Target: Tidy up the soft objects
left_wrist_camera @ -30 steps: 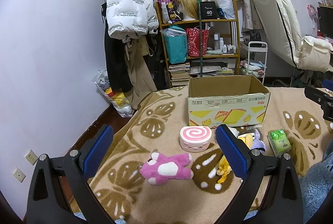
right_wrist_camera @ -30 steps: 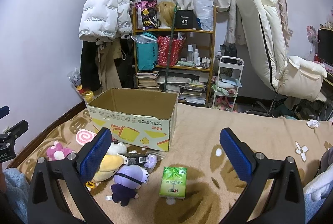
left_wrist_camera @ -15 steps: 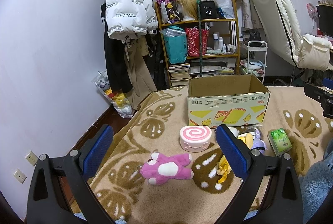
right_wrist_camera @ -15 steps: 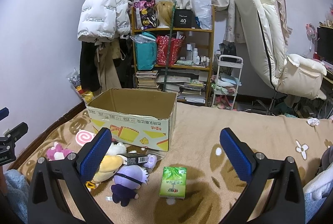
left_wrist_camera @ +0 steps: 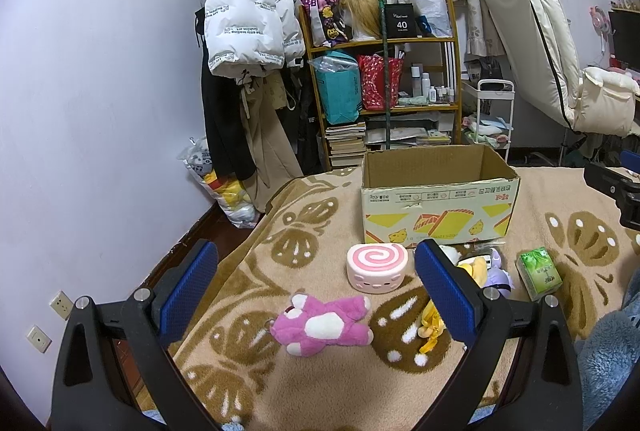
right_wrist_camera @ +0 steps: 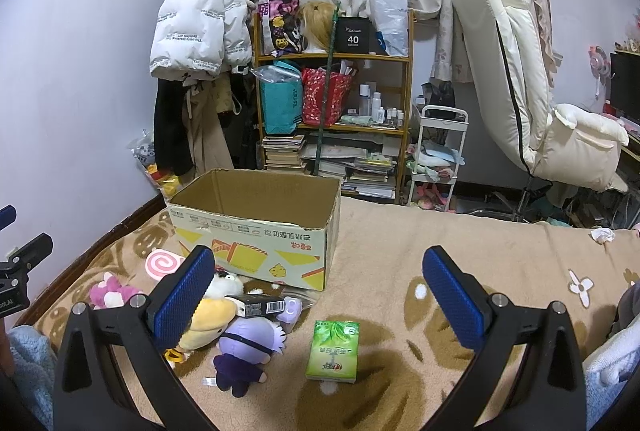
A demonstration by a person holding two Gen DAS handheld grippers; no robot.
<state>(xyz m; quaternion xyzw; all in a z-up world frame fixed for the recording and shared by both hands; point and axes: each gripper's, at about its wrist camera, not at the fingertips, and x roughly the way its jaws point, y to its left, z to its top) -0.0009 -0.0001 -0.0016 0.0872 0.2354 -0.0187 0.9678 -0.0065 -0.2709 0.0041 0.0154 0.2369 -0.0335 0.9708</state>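
An open cardboard box (left_wrist_camera: 438, 207) stands on the beige patterned blanket (left_wrist_camera: 320, 223); it also shows in the right wrist view (right_wrist_camera: 256, 231). In front of it lie a pink plush bear (left_wrist_camera: 322, 325), a pink swirl-roll cushion (left_wrist_camera: 377, 267), a yellow plush (right_wrist_camera: 204, 323), a purple plush doll (right_wrist_camera: 248, 347) and a green tissue pack (right_wrist_camera: 333, 351). My left gripper (left_wrist_camera: 316, 287) is open and empty, held above the pink bear. My right gripper (right_wrist_camera: 320, 295) is open and empty, held above the tissue pack.
A small black box (right_wrist_camera: 256, 305) lies among the plushes. A cluttered shelf (left_wrist_camera: 384, 91), hanging coats (left_wrist_camera: 248, 31) and a white trolley (right_wrist_camera: 440, 151) stand behind the bed. A cream reclined chair (right_wrist_camera: 520, 79) is at the right. The bed edge and dark floor (left_wrist_camera: 200, 227) are left.
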